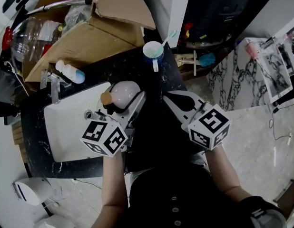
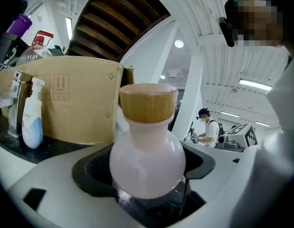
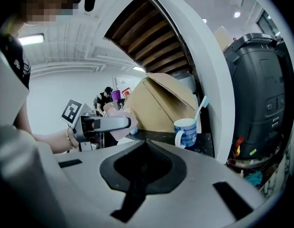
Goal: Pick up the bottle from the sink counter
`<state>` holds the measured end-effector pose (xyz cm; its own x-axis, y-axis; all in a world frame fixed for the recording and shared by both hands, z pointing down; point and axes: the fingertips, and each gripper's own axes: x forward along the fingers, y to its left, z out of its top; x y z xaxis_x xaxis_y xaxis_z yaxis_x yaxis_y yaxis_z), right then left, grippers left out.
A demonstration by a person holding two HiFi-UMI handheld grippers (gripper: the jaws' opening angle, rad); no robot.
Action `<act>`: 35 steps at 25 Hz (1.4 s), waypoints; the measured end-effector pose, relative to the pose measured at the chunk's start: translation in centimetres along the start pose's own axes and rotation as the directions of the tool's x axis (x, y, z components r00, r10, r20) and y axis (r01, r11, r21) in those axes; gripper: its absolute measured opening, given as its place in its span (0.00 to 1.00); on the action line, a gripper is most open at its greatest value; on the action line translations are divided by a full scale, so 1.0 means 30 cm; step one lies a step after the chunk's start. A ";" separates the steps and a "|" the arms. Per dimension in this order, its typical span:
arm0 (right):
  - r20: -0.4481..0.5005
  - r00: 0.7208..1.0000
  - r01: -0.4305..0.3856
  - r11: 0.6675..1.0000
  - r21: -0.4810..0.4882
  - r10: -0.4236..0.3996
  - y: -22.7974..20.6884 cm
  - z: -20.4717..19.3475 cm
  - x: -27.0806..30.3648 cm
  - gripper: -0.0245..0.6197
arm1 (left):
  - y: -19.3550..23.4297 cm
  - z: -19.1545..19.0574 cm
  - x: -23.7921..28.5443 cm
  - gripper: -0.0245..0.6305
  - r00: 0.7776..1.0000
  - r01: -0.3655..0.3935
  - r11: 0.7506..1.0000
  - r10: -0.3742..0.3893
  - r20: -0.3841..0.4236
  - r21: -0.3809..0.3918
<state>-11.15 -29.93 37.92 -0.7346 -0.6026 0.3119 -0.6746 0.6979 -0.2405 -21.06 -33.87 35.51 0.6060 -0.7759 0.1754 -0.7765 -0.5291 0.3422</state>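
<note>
1. The pale pink, round-bellied bottle with a tan wood-coloured cap [image 2: 147,156] sat clamped across its belly between the jaws of the left gripper [image 1: 127,103]. Its cap pointed away from the gripper's camera, and it looked to have been lifted clear of the surface.
2. The jaws stood only as far apart as the bottle's widest part. Their grip fell on the curve of the belly rather than on the neck.
3. That curve was the likely weak point. A smooth, rounded body could squirt out of the jaws if the squeeze eased or the gripper tipped sharply.
4. In the head view the bottle hung over the near corner of the white sink basin [image 1: 66,127], where it meets the dark marbled counter [image 1: 137,65]. A drop from there would probably have landed in the basin or on the stone edge.
5. The right gripper [image 1: 174,99] hovered just beside it, jaws pressed together with nothing between them.
6. Farther back on the counter stood a blue-and-white mug holding a toothbrush [image 1: 152,50], a small white and blue spray bottle [image 1: 71,72] and an open brown cardboard box [image 1: 90,37].
</note>
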 end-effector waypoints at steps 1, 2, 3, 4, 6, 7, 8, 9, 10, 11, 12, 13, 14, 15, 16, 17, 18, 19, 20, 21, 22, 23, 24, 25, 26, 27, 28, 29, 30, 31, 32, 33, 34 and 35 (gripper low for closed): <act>0.010 1.000 0.000 1.000 -0.005 0.000 0.003 0.014 -0.003 0.04 | -0.006 0.014 -0.010 0.63 1.000 0.000 1.000 0.000 0.012 0.000; 0.020 1.000 0.000 1.000 -0.010 0.001 0.006 0.028 -0.006 0.04 | -0.012 0.028 -0.020 0.63 1.000 0.002 1.000 -0.002 0.026 0.001; 0.030 1.000 -0.002 1.000 -0.016 0.002 0.010 0.043 -0.008 0.04 | -0.016 0.041 -0.030 0.63 0.999 0.005 1.000 -0.006 0.040 0.005; 0.041 0.999 -0.004 1.000 -0.021 0.005 0.014 0.057 -0.009 0.04 | -0.019 0.052 -0.039 0.63 0.999 0.008 1.000 -0.009 0.054 0.007; 0.058 0.998 -0.012 0.999 -0.034 0.014 0.026 0.084 -0.009 0.04 | -0.024 0.073 -0.059 0.63 0.998 0.002 1.000 -0.002 0.069 -0.002; 0.066 0.998 -0.016 0.999 -0.041 0.019 0.033 0.098 -0.010 0.04 | -0.027 0.084 -0.069 0.63 0.997 -0.004 1.000 0.004 0.073 -0.010; 0.074 0.997 -0.019 0.999 -0.048 0.023 0.041 0.112 -0.012 0.04 | -0.031 0.093 -0.079 0.63 0.997 -0.008 1.000 0.010 0.078 -0.014; 0.086 0.996 -0.022 0.998 -0.057 0.027 0.049 0.128 -0.016 0.04 | -0.035 0.102 -0.089 0.63 0.996 -0.011 1.000 0.012 0.084 -0.013; 0.104 0.994 -0.023 0.998 -0.066 0.030 0.057 0.147 -0.021 0.04 | -0.040 0.110 -0.098 0.63 0.996 -0.011 1.000 0.012 0.091 -0.008; 0.127 0.991 -0.021 0.997 -0.074 0.030 0.063 0.167 -0.027 0.04 | -0.046 0.118 -0.106 0.63 0.995 -0.009 1.000 0.009 0.096 -0.001; 0.152 0.988 -0.017 0.997 -0.080 0.029 0.070 0.188 -0.034 0.04 | -0.053 0.126 -0.115 0.63 0.995 -0.005 1.000 0.004 0.102 0.006; 0.175 0.984 -0.014 0.996 -0.086 0.029 0.076 0.207 -0.040 0.04 | -0.060 0.134 -0.123 0.63 0.994 0.000 1.000 -0.001 0.109 0.010; 0.192 0.981 -0.011 0.996 -0.091 0.029 0.083 0.224 -0.046 0.04 | -0.067 0.142 -0.131 0.63 0.993 0.003 1.000 -0.005 0.117 0.014; 0.205 0.978 -0.010 0.995 -0.097 0.030 0.090 0.238 -0.050 0.04 | -0.072 0.151 -0.139 0.63 0.992 0.005 1.000 -0.007 0.125 0.018; 0.214 0.976 -0.010 0.995 -0.103 0.032 0.098 0.248 -0.052 0.04 | -0.078 0.158 -0.148 0.63 0.991 0.006 1.000 -0.009 0.134 0.024; 0.220 0.975 -0.012 0.994 -0.109 0.036 0.108 0.257 -0.054 0.04 | -0.083 0.165 -0.156 0.63 0.990 0.006 0.999 -0.011 0.142 0.031; 0.225 0.974 -0.014 0.993 -0.113 0.040 0.117 0.264 -0.057 0.04 | -0.089 0.172 -0.165 0.63 0.988 0.008 0.999 -0.014 0.151 0.040; 0.230 0.972 -0.016 0.993 -0.118 0.043 0.126 0.270 -0.060 0.04 | -0.096 0.179 -0.174 0.63 0.987 0.010 0.999 -0.018 0.161 0.050; 0.234 0.971 -0.018 0.992 -0.122 0.046 0.135 0.277 -0.063 0.04 | -0.104 0.187 -0.183 0.63 0.985 0.013 0.998 -0.023 0.172 0.060; 0.236 0.970 -0.021 0.992 -0.127 0.051 0.143 0.282 -0.066 0.04 | -0.112 0.195 -0.192 0.63 0.983 0.015 0.997 -0.027 0.183 0.070; 0.237 0.970 -0.025 0.991 -0.133 0.057 0.152 0.286 -0.067 0.04 | -0.119 0.204 -0.201 0.63 0.980 0.016 0.997 -0.031 0.195 0.079; 0.237 0.970 -0.031 0.990 -0.140 0.063 0.161 0.289 -0.068 0.04 | -0.126 0.213 -0.209 0.63 0.978 0.017 0.996 -0.035 0.206 0.087; 0.236 0.969 -0.036 0.989 -0.145 0.070 0.169 0.292 -0.068 0.04 | -0.133 0.221 -0.216 0.63 0.975 0.019 0.995 -0.039 0.217 0.094; 0.235 0.969 -0.041 0.988 -0.149 0.076 0.176 0.293 -0.068 0.04 | -0.140 0.229 -0.222 0.63 0.973 0.021 0.995 -0.044 0.227 0.102; 0.235 0.969 -0.046 0.987 -0.153 0.081 0.183 0.294 -0.067 0.04 | -0.146 0.235 -0.228 0.63 0.971 0.023 0.994 -0.049 0.235 0.111; 0.235 0.968 -0.050 0.986 -0.156 0.086 0.190 0.295 -0.067 0.04 | -0.153 0.241 -0.234 0.63 0.969 0.023 0.992 -0.052 0.241 0.121; 0.235 0.968 -0.054 0.986 -0.160 0.092 0.196 0.296 -0.068 0.04 | -0.160 0.246 -0.240 0.63 0.968 0.023 0.991 -0.055 0.246 0.132; 0.235 0.967 -0.058 0.985 -0.163 0.096 0.203 0.297 -0.069 0.04 | -0.167 0.249 -0.245 0.63 0.967 0.023 0.990 -0.058 0.249 0.142; 0.236 0.967 -0.061 0.984 -0.166 0.100 0.208 0.298 -0.071 0.04 | -0.173 0.251 -0.250 0.63 0.966 0.024 0.988 -0.061 0.251 0.150; 0.237 0.966 -0.064 0.984 -0.168 0.103 0.212 0.299 -0.073 0.04 | -0.180 0.253 -0.254 0.63 0.966 0.024 0.987 -0.064 0.252 0.158; 0.237 0.966 -0.066 0.983 -0.170 0.106 0.216 0.300 -0.074 0.04 | -0.186 0.255 -0.258 0.63 0.965 0.023 0.986 -0.065 0.253 0.167; 0.238 0.965 -0.068 0.983 -0.171 0.108 0.219 0.300 -0.075 0.04 | -0.192 0.255 -0.262 0.63 0.965 0.022 0.984 -0.067 0.254 0.176; 0.238 0.965 -0.071 0.982 -0.173 0.111 0.223 0.300 -0.076 0.04 | -0.198 0.255 -0.266 0.63 0.965 0.022 0.982 -0.070 0.254 0.187; 0.237 0.965 -0.074 0.982 -0.174 0.115 0.227 0.299 -0.076 0.04 | -0.205 0.256 -0.270 0.63 0.964 0.024 0.980 -0.075 0.256 0.199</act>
<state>-14.71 -27.27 27.31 -0.8031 -0.5933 0.0551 -0.5956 0.7971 -0.0990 -22.52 -26.99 24.90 0.5983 -0.7959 -0.0929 -0.7807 -0.6051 0.1558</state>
